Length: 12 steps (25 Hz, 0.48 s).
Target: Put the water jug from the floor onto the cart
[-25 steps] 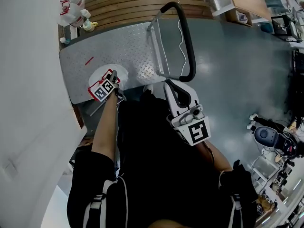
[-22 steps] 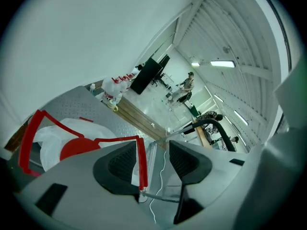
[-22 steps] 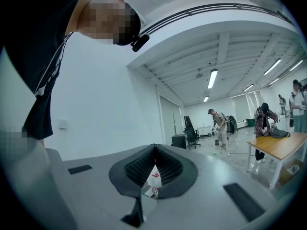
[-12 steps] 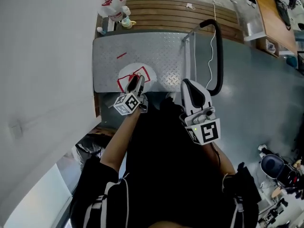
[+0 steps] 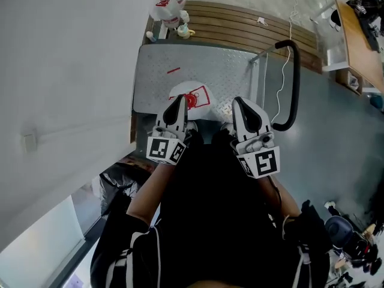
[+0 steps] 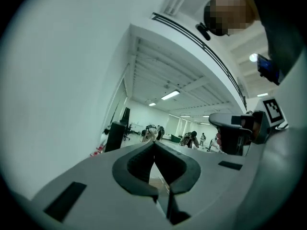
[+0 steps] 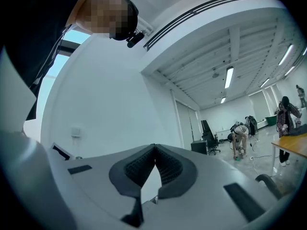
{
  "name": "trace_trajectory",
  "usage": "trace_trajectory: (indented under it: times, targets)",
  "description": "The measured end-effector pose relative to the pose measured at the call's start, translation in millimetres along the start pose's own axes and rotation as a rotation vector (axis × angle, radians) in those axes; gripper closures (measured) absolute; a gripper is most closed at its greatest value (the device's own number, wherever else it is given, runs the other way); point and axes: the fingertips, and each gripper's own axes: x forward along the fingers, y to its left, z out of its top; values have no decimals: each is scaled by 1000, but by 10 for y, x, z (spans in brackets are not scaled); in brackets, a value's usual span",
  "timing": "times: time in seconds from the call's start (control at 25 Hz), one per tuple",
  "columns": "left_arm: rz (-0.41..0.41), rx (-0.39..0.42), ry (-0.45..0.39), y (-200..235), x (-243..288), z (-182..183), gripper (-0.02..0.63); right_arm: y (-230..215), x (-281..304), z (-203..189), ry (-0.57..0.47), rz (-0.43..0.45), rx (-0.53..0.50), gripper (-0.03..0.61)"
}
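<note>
The water jug [image 5: 193, 96], a white round top with a red label, stands on the cart's metal deck [image 5: 231, 74] near its near edge. My left gripper [image 5: 179, 100] is held up in front of the person's body, above the jug and apart from it, and hides the jug's near-left part. Its jaws have just been closing; they are shut with nothing between them [image 6: 154, 143]. Beside it, my right gripper [image 5: 242, 102] points the same way, shut and empty [image 7: 154, 146]. Neither gripper view shows the jug.
The cart's black handle [image 5: 295, 83] rises at its right end, with a white cable [image 5: 282, 59] hanging by it. Small bottles [image 5: 170, 6] sit at the far left corner. Wooden slats [image 5: 240, 20] lie beyond, a white wall [image 5: 66, 71] stands left.
My left gripper left the jug's top, rose and turned to point forward. The right gripper shifted to sit level beside it. The jug stays on the cart.
</note>
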Motion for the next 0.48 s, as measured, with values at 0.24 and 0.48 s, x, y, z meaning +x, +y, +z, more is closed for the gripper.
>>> trace_trajectory:
  times: [0.24,0.48]
  targets:
    - [-27,108,-44,5,-228,309,597,368,180,-135,23,-31,10,565]
    - [-63,81,-15,87,-309,311,597,683,267,-231,23,-89,-11,565]
